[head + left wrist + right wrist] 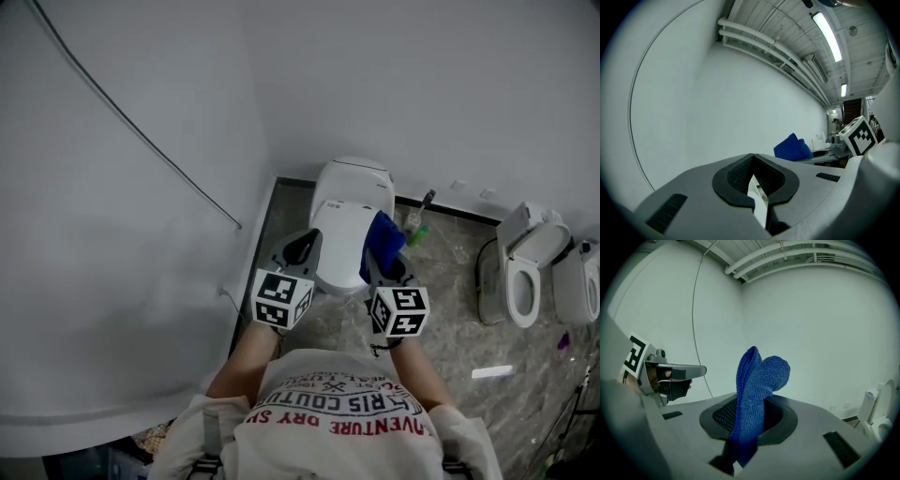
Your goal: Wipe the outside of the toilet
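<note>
The white toilet (342,225) stands in the corner with its lid down, right below both grippers. In the head view my right gripper (382,265) is shut on a blue cloth (383,240), which sticks up over the lid's right side. Seen from the right gripper view, the blue cloth (757,380) rises folded out of the right gripper (750,414). My left gripper (301,249) hovers by the toilet's left edge. Its jaws meet in the left gripper view (755,175), with only a thin white sliver between them. The blue cloth (792,147) also shows there, to the right.
Two more white toilets (523,266) (576,284) stand along the right wall. A brush and a green bottle (418,225) sit beside the cistern. A white strip (492,372) lies on the marbled floor. The left wall, with a thin cable (141,141), is close by.
</note>
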{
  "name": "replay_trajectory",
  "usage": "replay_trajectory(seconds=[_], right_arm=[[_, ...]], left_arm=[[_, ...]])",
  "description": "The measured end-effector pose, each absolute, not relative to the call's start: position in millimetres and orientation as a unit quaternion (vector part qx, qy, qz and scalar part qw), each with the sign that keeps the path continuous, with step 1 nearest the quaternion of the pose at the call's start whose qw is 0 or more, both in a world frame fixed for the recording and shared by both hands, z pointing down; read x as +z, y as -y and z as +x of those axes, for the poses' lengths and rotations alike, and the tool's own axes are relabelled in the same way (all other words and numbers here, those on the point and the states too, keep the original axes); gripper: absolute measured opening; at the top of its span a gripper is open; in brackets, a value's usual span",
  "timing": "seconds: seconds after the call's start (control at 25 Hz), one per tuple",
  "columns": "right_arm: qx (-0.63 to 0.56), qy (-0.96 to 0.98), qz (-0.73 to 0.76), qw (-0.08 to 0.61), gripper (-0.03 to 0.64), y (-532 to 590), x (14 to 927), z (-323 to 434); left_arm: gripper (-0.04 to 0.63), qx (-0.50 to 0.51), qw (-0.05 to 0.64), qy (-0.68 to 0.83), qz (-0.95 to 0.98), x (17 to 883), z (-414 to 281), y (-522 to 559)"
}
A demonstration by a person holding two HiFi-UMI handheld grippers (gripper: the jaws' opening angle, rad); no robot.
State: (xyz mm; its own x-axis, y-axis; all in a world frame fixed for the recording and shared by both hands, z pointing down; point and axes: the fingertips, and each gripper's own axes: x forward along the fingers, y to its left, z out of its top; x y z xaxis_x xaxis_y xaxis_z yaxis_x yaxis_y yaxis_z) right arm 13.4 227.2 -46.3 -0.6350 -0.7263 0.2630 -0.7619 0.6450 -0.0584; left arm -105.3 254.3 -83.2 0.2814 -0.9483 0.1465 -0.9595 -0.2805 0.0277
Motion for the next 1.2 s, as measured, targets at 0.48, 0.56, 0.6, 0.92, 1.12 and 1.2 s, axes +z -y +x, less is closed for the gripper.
replay_trajectory(seconds=[0.48,0.56,0.6,0.92,1.12,1.2], right_arm=[[0.091,0.898,0.417,0.107,0.075,-239,-48,41],[0.093,0.899,0.413,0.109,0.075,-244,-47,41],[0.093,0.900,0.412,0.110,0.075,-247,-46,41],[0.105,0.898,0.410,0.121,0.075,-261,-43,52],[0.104,0.898,0.409,0.127,0.075,-264,-42,57],[0.104,0.898,0.407,0.130,0.075,-265,-41,60]], left_arm=[[0.006,0.050,0.044,0.590,0.805,-89,-81,-271],[0.006,0.046,0.048,0.592,0.803,-90,-79,-273],[0.007,0.044,0.050,0.592,0.804,-91,-77,-274],[0.007,0.050,0.058,0.589,0.804,-87,-68,-285],[0.006,0.049,0.067,0.597,0.798,-86,-69,-288],[0.006,0.048,0.070,0.600,0.796,-85,-67,-289]])
